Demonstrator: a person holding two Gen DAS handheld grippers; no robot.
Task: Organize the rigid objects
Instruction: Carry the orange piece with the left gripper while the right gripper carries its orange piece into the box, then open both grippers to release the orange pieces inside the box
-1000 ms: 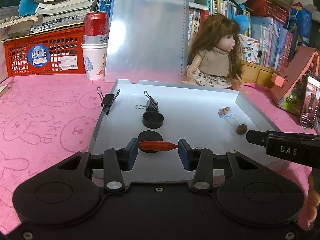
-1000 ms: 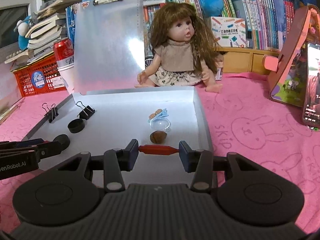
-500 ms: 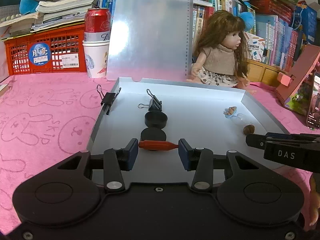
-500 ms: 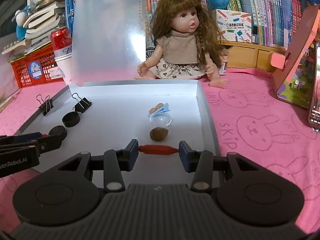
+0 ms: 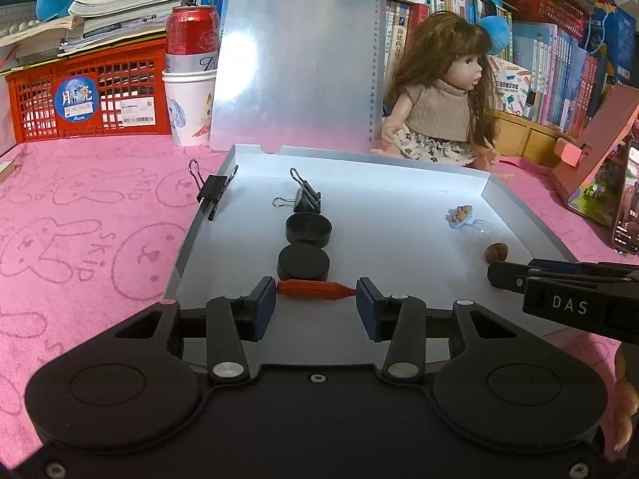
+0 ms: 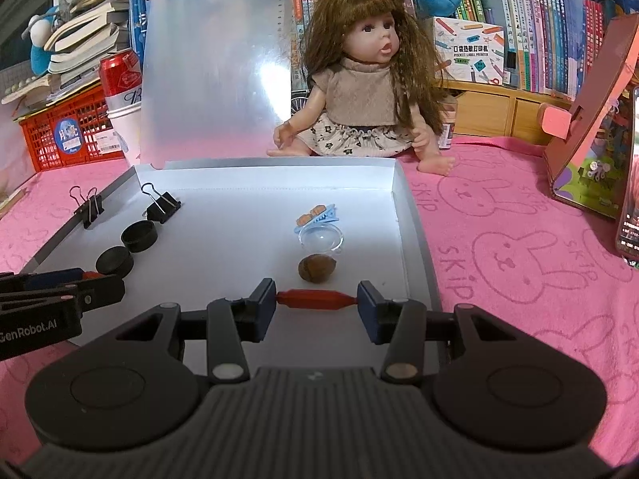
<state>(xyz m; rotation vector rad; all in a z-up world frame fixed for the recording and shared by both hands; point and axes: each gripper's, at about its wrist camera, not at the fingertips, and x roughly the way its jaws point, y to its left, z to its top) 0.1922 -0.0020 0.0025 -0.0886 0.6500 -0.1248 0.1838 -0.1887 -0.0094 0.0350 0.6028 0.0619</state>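
Note:
A shallow silver tray lies on the pink cloth with its lid standing up behind it. My left gripper is shut on a short red peg, low over the tray's near left, just in front of two black round caps. My right gripper has another red peg spanning its pads end to end. Its jaws are opening, and it hangs over the near right, behind a brown nut.
The tray also holds two black binder clips, a clear dome and a blue hair clip. A doll, a red crate, a can in a paper cup, books and a phone ring the tray.

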